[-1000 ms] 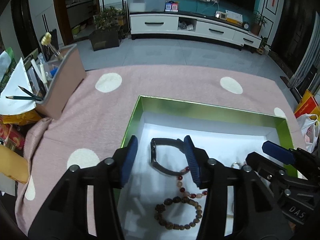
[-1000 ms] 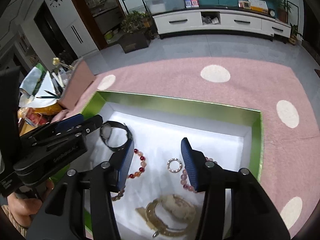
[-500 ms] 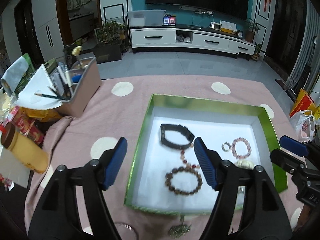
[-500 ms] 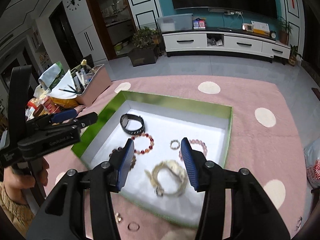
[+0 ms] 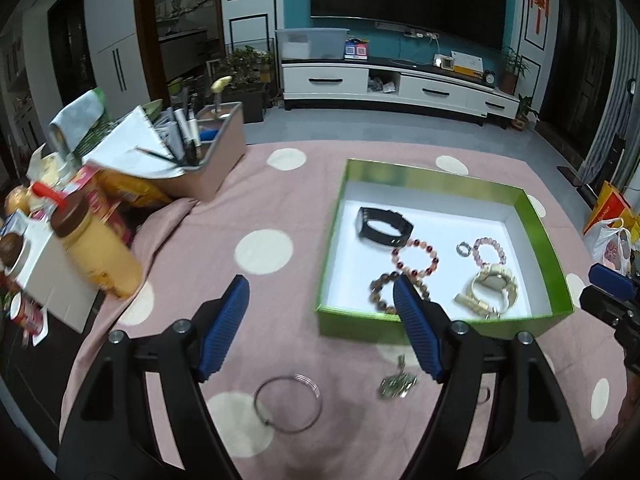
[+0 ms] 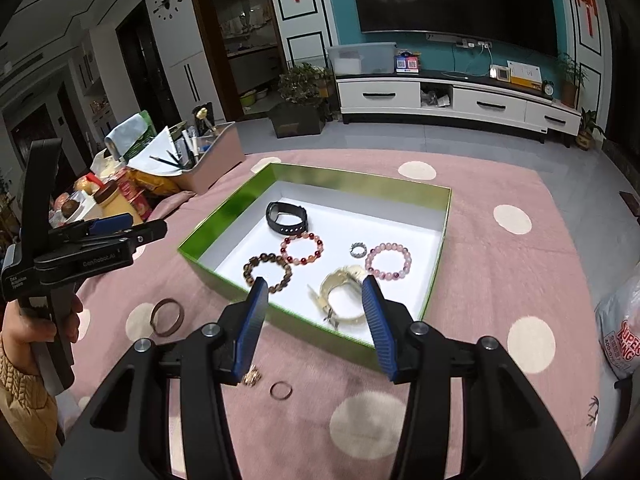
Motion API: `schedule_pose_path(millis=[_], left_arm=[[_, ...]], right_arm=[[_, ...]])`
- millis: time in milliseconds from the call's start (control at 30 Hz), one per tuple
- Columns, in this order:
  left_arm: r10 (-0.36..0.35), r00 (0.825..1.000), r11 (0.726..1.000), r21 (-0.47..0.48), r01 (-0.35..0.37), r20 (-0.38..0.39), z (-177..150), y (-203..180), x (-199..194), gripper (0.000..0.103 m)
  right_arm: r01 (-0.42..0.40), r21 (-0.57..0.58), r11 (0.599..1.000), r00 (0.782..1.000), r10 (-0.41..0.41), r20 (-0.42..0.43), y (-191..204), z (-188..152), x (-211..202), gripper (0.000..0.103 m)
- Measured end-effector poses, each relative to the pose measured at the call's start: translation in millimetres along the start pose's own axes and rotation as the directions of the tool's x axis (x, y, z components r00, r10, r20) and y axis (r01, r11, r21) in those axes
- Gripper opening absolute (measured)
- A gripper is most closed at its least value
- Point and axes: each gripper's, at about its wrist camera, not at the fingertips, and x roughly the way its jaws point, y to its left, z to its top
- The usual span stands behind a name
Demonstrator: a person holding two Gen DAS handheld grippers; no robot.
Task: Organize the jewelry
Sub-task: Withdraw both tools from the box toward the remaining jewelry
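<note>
A green box (image 5: 538, 216) (image 6: 224, 216) with a white floor lies on the pink dotted cloth. It holds a black band (image 5: 382, 226) (image 6: 286, 216), a red bead bracelet (image 5: 416, 256) (image 6: 302, 248), a brown bead bracelet (image 6: 267, 272), a pink bead bracelet (image 6: 388, 262), a small ring (image 6: 359, 249) and a cream watch (image 5: 492, 286) (image 6: 344, 292). On the cloth in front lie a wire bangle (image 5: 288, 402), a brown bangle (image 6: 166, 316), a small charm (image 5: 396, 384) (image 6: 252, 378) and a thin ring (image 6: 281, 391). My left gripper (image 5: 320, 320) and right gripper (image 6: 316, 316) are open, empty, raised above the cloth.
A pink organiser with pens (image 5: 208, 160) stands at the back left. A yellow bottle (image 5: 96, 252), snack packs and a white carton crowd the left edge. A plastic bag (image 6: 620, 332) lies at the right. A TV cabinet (image 6: 456, 100) stands beyond the table.
Both grippers have pulled back and up from inside the box. The black band now lies in the box. The loose pieces in front of the box have come into view.
</note>
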Motion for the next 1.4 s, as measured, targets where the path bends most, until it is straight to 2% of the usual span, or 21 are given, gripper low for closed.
schedule_pose_path(millis=[433, 700, 900, 1100, 1333, 1400], left_arm=[[-0.003, 0.999, 0.997, -0.075, 0.0, -0.042, -60.4, 25.9, -17.8, 0.076], [-0.014, 0.998, 0.994, -0.105, 0.007, -0.061, -104.3, 35.1, -23.0, 0.076], [-0.03, 0.997, 0.995, -0.102, 0.023, -0.073, -125.7, 35.6, -20.6, 0.076], [-0.054, 0.993, 0.994, -0.096, 0.044, -0.102, -136.0, 34.0, -6.2, 0.076], [-0.077, 0.991, 0.995, -0.069, 0.07, -0.112, -131.6, 28.8, 7.1, 0.076], [-0.083, 0.99, 0.995, -0.056, 0.077, -0.115, -128.2, 26.0, 11.4, 0.073]], right_arm=[[0.031, -0.073, 0.997, 0.999, -0.032, -0.009, 19.6, -44.7, -21.7, 0.049], [0.024, -0.092, 0.995, 0.998, -0.029, -0.058, 29.7, -77.7, -13.3, 0.049], [0.015, -0.121, 0.993, 0.995, -0.027, -0.092, 39.5, -95.6, 0.1, 0.049], [-0.01, -0.133, 0.991, 0.991, -0.008, -0.136, 47.6, -103.0, 18.3, 0.049], [-0.017, -0.155, 0.988, 0.988, -0.007, -0.155, 53.1, -100.2, 33.8, 0.049], [-0.017, -0.164, 0.986, 0.987, -0.009, -0.158, 54.0, -97.6, 38.8, 0.049]])
